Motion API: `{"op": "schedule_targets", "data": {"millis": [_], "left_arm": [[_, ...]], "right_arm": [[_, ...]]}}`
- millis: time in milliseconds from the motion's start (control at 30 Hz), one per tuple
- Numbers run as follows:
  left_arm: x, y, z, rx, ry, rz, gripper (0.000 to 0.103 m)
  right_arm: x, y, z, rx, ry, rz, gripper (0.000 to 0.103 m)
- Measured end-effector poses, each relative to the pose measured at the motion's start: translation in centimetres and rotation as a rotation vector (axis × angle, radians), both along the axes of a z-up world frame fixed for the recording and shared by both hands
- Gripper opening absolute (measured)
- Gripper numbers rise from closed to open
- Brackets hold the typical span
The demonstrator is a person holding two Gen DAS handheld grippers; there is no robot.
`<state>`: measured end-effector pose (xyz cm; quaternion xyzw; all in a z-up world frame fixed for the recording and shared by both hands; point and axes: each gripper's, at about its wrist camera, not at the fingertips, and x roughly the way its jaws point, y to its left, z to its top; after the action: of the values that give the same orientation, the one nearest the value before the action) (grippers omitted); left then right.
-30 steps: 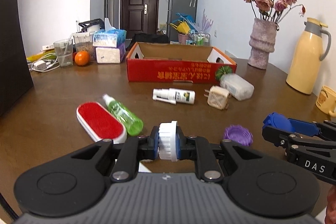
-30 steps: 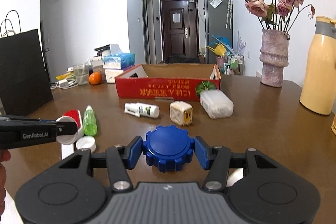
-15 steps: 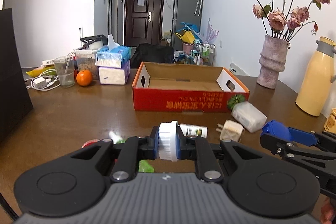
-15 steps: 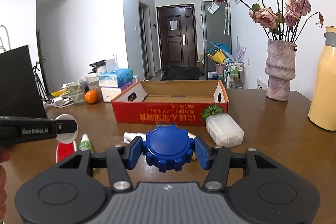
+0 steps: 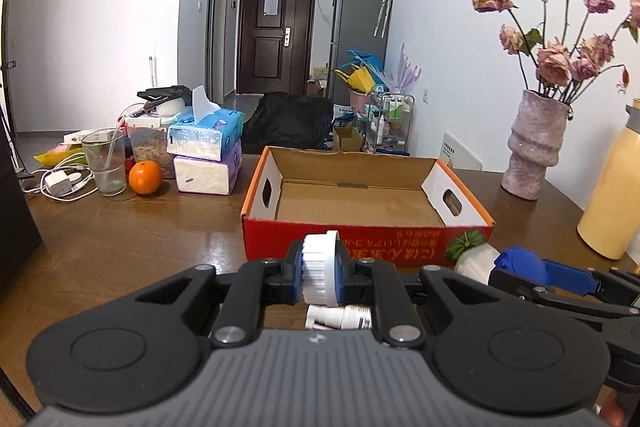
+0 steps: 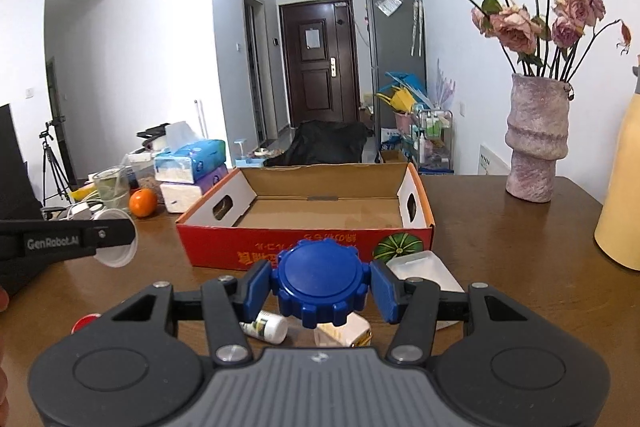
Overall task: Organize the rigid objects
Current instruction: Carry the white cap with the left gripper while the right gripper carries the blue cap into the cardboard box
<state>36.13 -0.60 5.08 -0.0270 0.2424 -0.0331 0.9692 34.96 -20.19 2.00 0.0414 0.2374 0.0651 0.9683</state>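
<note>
1. A white cap [image 5: 320, 269] is clamped on edge in the left gripper [image 5: 320, 273], lower centre
2. A blue cap [image 6: 323, 283] is gripped by the right gripper [image 6: 323, 287], lower centre
3. The box [image 6: 280, 247] is seen mid-frame, behind both caps

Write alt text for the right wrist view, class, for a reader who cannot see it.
The right gripper clamps a blue lid above a brown table, facing an empty red box. At left, the left gripper holds a white lid; a vase of roses stands at right.
</note>
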Motion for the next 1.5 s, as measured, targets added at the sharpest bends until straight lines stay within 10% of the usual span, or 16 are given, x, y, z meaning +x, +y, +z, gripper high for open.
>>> {"op": "schedule_targets", "data": {"millis": [1500], "left_arm": [[22.8,-2.9,-2.9,0.075,0.153,0.055,0.016]], "right_arm": [[23.8,0.5,-2.0,-0.074,0.186,0.004,0.053]]}}
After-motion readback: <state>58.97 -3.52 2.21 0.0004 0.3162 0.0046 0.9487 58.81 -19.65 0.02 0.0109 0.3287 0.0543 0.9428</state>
